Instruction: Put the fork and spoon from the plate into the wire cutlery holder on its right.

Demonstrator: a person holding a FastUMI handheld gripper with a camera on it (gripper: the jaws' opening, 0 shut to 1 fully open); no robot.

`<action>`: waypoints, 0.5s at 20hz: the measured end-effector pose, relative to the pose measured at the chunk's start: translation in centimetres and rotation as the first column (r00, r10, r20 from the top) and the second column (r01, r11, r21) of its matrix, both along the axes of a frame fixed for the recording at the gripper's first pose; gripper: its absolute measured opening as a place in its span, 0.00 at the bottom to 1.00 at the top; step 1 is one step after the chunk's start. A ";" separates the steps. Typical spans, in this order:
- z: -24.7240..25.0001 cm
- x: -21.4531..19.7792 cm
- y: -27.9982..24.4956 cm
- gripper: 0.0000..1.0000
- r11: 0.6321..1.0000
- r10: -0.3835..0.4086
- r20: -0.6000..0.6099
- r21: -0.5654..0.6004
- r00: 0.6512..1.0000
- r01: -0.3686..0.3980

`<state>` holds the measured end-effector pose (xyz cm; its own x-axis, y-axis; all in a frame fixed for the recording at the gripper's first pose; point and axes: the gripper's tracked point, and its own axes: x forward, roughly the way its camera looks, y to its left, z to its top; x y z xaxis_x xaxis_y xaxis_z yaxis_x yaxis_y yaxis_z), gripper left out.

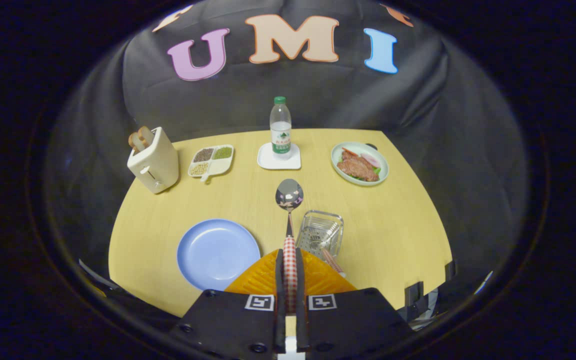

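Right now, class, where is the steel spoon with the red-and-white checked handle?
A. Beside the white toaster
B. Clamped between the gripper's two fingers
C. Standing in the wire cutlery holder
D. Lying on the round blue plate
B: the steel spoon with the checked handle sits clamped in the gripper, its bowl pointing ahead, above the table between the round blue plate and the wire cutlery holder.

hand-held gripper (290, 260) clamped on spoon (289, 210)

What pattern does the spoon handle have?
Red and white checks, clearest in the gripper view, where the tongs clamp the spoon handle.
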<state>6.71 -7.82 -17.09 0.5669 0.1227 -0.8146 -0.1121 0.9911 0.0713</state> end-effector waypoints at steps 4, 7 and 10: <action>-0.7 0.8 -3.6 0.11 1.000 -0.026 -0.135 -0.019 0.991 0.024; -2.0 -0.2 -5.0 0.11 0.999 -0.001 -0.255 -0.049 0.967 -0.012; -3.3 -0.6 -4.6 0.11 0.999 0.010 -0.354 -0.043 0.935 -0.028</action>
<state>6.15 -12.46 -20.38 0.2395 0.0875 -0.9669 -0.1069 0.9922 0.0633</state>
